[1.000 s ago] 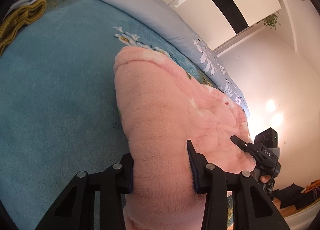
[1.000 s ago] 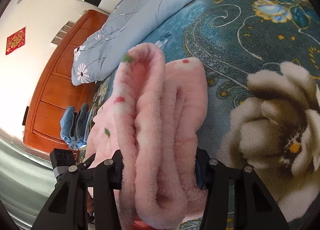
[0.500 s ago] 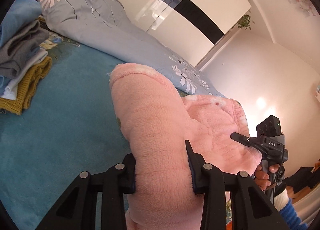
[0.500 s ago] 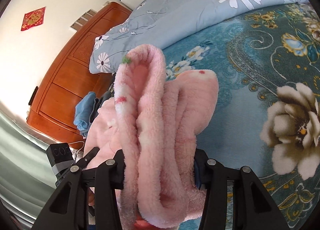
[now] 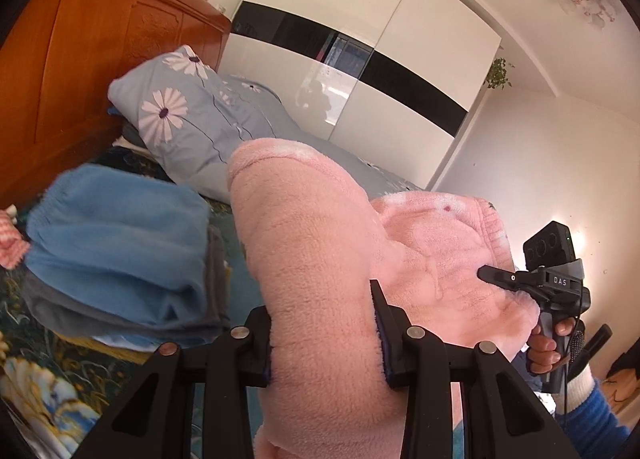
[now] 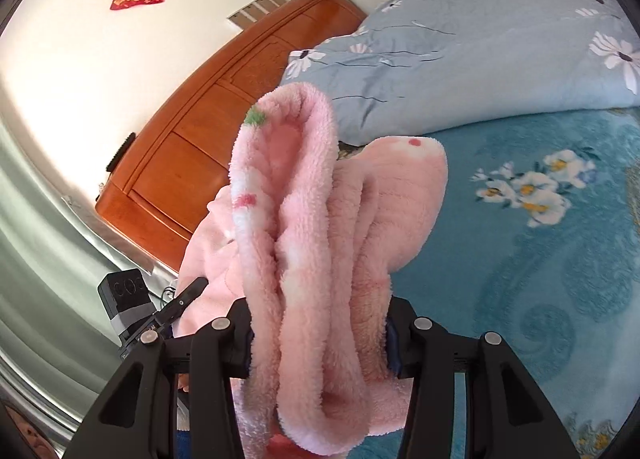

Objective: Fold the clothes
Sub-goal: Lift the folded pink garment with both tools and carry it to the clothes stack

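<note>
A folded pink fleece garment (image 5: 320, 259) is held in the air above the bed, one end in each gripper. My left gripper (image 5: 322, 343) is shut on its thick folded end. My right gripper (image 6: 318, 343) is shut on the other bunched end (image 6: 312, 259), with several layers between its fingers. The right gripper also shows in the left wrist view (image 5: 532, 283) at the garment's far edge. The left gripper shows in the right wrist view (image 6: 160, 319) at lower left.
A stack of folded clothes with a blue fleece on top (image 5: 116, 247) lies on the teal floral bedspread (image 6: 540, 259) at left. A pale blue floral duvet (image 6: 460, 59) and the wooden headboard (image 5: 80, 79) lie behind. A white wardrobe (image 5: 360, 59) stands beyond.
Both grippers have lifted the pink garment off the bed and carried it toward the headboard. The clothes stack and headboard have come into close view.
</note>
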### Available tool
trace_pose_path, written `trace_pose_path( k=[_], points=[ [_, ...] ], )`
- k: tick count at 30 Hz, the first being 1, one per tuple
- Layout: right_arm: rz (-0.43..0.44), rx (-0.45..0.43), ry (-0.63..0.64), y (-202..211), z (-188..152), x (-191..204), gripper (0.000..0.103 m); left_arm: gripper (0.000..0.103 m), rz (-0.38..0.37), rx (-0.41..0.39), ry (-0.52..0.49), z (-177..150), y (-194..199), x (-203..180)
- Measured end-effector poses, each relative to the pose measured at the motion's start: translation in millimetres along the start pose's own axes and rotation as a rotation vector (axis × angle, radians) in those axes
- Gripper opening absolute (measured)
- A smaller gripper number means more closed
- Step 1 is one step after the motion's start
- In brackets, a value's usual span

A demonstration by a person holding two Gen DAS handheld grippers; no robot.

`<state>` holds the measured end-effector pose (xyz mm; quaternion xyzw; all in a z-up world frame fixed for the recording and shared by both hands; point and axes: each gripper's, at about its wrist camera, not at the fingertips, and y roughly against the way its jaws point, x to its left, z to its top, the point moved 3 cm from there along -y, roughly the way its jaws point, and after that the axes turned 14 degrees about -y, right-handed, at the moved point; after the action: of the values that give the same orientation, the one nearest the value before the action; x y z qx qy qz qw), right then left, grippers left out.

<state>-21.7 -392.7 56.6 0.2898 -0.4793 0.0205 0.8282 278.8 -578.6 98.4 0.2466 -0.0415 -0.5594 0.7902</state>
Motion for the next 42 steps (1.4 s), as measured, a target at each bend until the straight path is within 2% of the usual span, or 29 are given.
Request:
trace_pose_path(
  k=[5, 11, 16, 20, 23, 26, 29, 32, 35, 42],
  points=[
    [0.085, 0.025, 0.065, -57, 29, 65, 0.049, 0.039, 0.052, -0.043, 0.008, 51, 31, 73],
    [0.145, 0.072, 0.112, -133, 52, 127, 0.049, 0.04, 0.108, -0.058, 0.091, 83, 54, 173],
    [0.149, 0.112, 0.109, -195, 51, 142, 0.049, 0.04, 0.16, -0.04, 0.155, 76, 45, 236],
    [0.137, 0.135, 0.072, -236, 48, 119, 0.049, 0.04, 0.159, -0.006, 0.216, 49, 17, 270],
    [0.109, 0.136, 0.021, -258, 46, 84, 0.049, 0.043, 0.158, 0.026, 0.235, 23, -6, 283],
    [0.111, 0.149, -0.053, -274, 43, 51, 0.05, 0.049, 0.118, 0.019, 0.28, 3, -21, 297],
    [0.128, 0.16, -0.111, -284, 40, 25, 0.053, 0.053, 0.106, 0.011, 0.281, -5, -27, 298],
    [0.128, 0.169, -0.13, -293, 39, 18, 0.054, 0.059, 0.11, 0.024, 0.292, -11, -31, 300],
    [0.123, 0.174, -0.139, -297, 39, 17, 0.055, 0.059, 0.124, 0.027, 0.323, -11, -29, 300],
    [0.093, 0.171, -0.112, -288, 39, 28, 0.057, 0.059, 0.25, 0.056, 0.253, 14, -1, 275]
  ],
)
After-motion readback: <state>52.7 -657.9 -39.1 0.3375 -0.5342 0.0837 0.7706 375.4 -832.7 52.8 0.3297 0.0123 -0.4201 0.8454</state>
